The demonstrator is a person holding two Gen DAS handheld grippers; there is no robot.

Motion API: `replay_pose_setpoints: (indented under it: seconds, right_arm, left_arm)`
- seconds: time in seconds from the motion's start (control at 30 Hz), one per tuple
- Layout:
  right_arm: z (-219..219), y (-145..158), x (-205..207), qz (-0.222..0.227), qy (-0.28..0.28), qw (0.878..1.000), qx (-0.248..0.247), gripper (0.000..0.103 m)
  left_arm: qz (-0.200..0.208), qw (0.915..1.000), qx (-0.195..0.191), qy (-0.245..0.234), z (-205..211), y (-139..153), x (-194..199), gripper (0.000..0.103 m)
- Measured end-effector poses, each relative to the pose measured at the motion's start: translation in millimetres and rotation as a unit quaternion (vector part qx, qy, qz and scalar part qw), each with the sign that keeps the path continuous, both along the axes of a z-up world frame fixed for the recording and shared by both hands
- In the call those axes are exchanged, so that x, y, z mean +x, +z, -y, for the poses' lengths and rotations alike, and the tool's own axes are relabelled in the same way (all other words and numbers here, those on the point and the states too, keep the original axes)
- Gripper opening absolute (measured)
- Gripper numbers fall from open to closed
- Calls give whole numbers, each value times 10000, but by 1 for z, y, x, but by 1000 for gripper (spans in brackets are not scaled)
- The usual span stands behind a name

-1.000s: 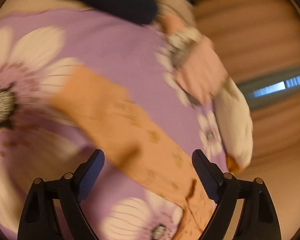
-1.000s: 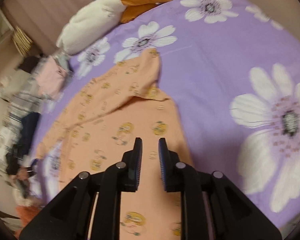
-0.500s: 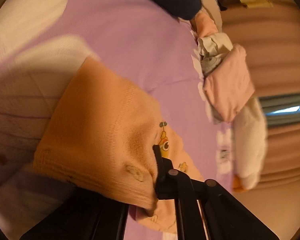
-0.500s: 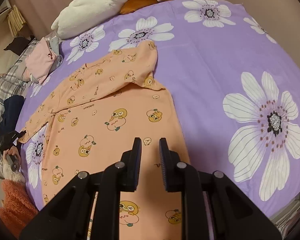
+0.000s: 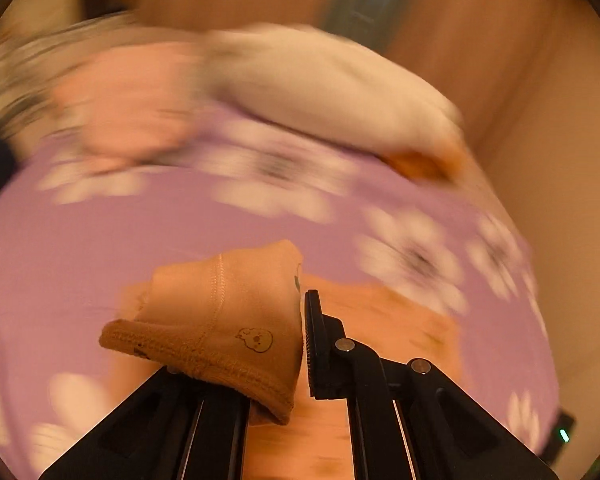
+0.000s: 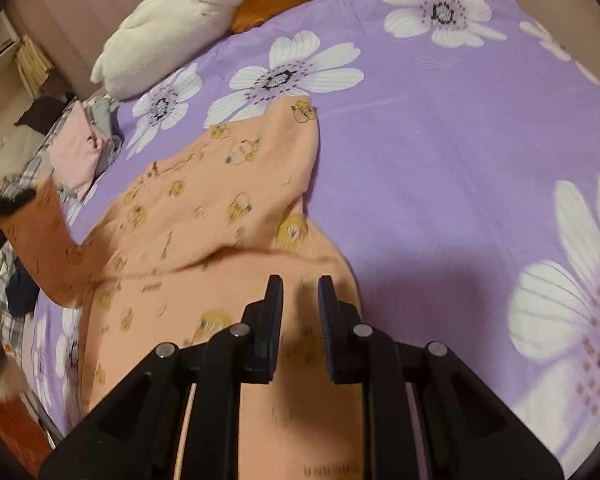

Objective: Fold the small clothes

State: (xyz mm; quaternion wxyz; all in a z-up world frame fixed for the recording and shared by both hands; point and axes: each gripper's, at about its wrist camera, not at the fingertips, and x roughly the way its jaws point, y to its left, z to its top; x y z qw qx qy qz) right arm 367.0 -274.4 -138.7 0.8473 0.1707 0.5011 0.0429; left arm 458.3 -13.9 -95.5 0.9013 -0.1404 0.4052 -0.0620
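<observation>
An orange child's top (image 6: 204, 216) printed with small cartoon animals lies spread on the purple flowered bed sheet (image 6: 440, 152). My left gripper (image 5: 296, 344) is shut on the cuff (image 5: 220, 320) of one sleeve and holds it lifted above the sheet. That raised sleeve (image 6: 44, 236) also shows at the left of the right wrist view. My right gripper (image 6: 300, 312) hovers over the lower part of the top, its jaws a narrow gap apart with nothing between them.
A white plush toy with orange parts (image 6: 188, 20) lies at the head of the bed. A pile of pink, grey and plaid clothes (image 6: 80, 148) sits at the left edge of the bed. The left wrist view is blurred by motion.
My left gripper closed on the sleeve cuff and has lifted it, swinging toward the garment's body. My right gripper has stayed over the top with its narrow gap.
</observation>
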Motion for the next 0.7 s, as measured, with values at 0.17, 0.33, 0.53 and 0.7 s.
replay_pose_setpoints:
  seconds: [0.17,0.33,0.53,0.7]
  right_arm:
    - [9,-25,-2,-158,-363,9986,349,14]
    - [14,-29,-6,-160,-495,9965,651,12]
    - [7,-31,-14,184,-366,9983,411,12]
    - [6,-32,-17,435,-397,9981,188,13]
  left_arm:
    - [-755,9926,333,-889,144,-82,25,5]
    - [-974,9906,707,-643,182,-120,31,25]
    - [-972,9858,319,-1334,108,-58,2,47]
    - [-653,9930,964,181,-11,-40,-47,57]
